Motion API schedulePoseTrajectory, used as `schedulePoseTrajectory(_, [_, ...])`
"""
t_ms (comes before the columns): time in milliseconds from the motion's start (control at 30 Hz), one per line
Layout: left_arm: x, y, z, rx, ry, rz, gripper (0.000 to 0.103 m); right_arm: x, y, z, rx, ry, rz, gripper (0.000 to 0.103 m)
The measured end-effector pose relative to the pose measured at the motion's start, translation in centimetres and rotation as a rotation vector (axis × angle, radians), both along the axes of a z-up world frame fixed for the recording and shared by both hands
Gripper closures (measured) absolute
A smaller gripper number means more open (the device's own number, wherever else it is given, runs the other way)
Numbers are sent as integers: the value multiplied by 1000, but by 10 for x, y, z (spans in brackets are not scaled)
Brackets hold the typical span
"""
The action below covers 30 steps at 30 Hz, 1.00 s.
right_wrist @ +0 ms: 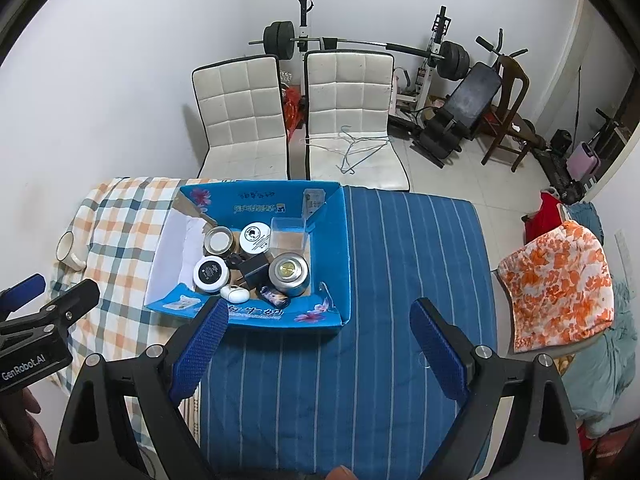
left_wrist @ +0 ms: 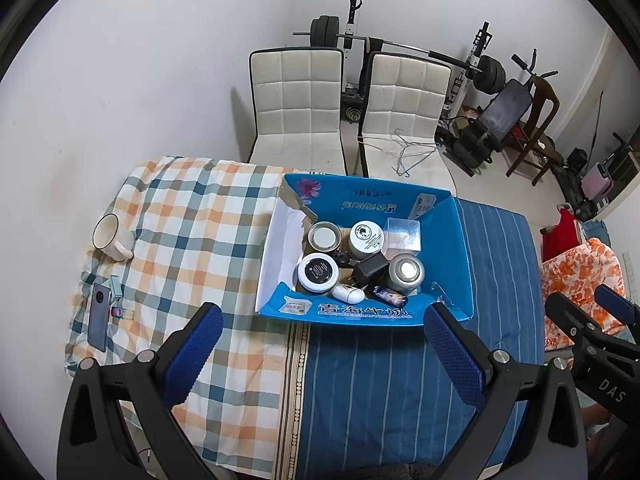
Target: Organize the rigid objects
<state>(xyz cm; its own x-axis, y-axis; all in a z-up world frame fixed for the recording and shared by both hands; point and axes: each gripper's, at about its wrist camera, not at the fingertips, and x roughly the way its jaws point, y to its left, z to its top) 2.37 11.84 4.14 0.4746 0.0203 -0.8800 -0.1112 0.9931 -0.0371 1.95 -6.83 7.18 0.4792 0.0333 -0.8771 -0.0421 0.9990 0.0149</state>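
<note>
- Both tools idle above the table: left gripper (left_wrist: pixel 322 354) spread wide, nothing between its pads; right gripper (right_wrist: pixel 320 344) the same, wide and empty.
- Blue cardboard box (left_wrist: pixel 448 240) sits mid-table, straddling the plaid cloth (left_wrist: pixel 192 216) and the striped blue cloth (left_wrist: pixel 400 380).
- In the box: three round jars, a steel cup (left_wrist: pixel 406 272), a clear plastic cube (left_wrist: pixel 402 232), a black charger (left_wrist: pixel 371 267), a white pod case (left_wrist: pixel 348 293), a small patterned lighter-like piece (left_wrist: pixel 390 295).
- Still outside, on the plaid side: white mug (left_wrist: pixel 110 236) on its side, phone (left_wrist: pixel 99 316) lying flat with small bits just beside it.
- Mug: my guess ceramic, stiff, chips if dropped; pinch across the rim wall or body.
- Phone: thin, slick, flat on soft cloth; take it by the long edges, likely fiddly.
- Readable: "DAS" on the right tool body, "GenRobot.AI" on the left. Box has white Chinese print; I can't read it reliably.
</note>
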Motion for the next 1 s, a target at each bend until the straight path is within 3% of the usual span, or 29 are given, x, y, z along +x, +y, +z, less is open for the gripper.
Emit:
schedulePoseTrajectory(500, [-1, 2, 0, 16, -1, -6, 0, -5, -2, 6, 0, -15, -2, 9])
schedulePoseTrajectory(1000, [2, -1, 16, 49, -55, -51, 0, -8, -4, 21, -4, -48, -16, 9])
